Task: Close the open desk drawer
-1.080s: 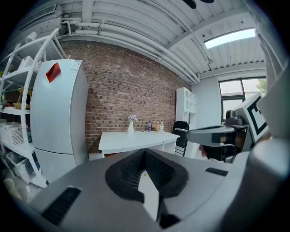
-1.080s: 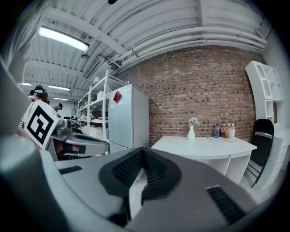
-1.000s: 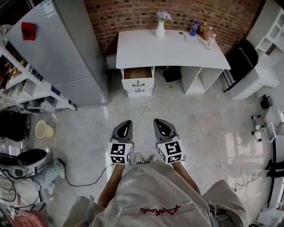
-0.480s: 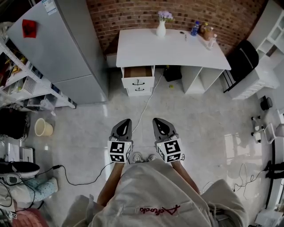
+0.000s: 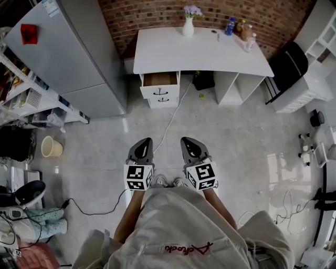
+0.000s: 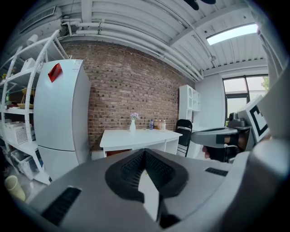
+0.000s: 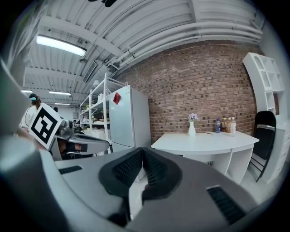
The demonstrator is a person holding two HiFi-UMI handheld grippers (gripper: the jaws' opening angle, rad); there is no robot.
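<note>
**Both tongs shut and empty, held well short of the open drawer**

Person stands on the tiled floor point(image 5: 236, 136), facing the white surface point(image 5: 199, 52) against the brick wall point(image 5: 152, 16). Both bare forearms reach forward from the torso, side by side and roughly parallel. The tongs point ahead at the surface, tilted only slightly down.

Left tongs point(image 5: 143, 142): jaws pressed together, nothing between them; its own view confirms pad on pad. Marker cube point(image 5: 138, 177) sits at the rear over the hand.

Right tongs point(image 5: 189, 141): jaws together too, empty, just beside the left with a gap between the two. Its marker cube point(image 5: 203, 176) also covers the hand.

Drawer point(image 5: 160, 80): top one of the stack under the left end of the surface, pulled out, brown inside visible. It is well apart from both tongs, nothing touching it. A shut drawer front point(image 5: 163, 99) sits below it.

Vase point(image 5: 188, 27) with flowers and bottles point(image 5: 236, 25) stand at the back of the surface. Fridge point(image 5: 63, 58) stands left of it, black chair point(image 5: 286, 68) to the right. A cable point(image 5: 170, 121) runs across the floor from the surface toward the person.
</note>
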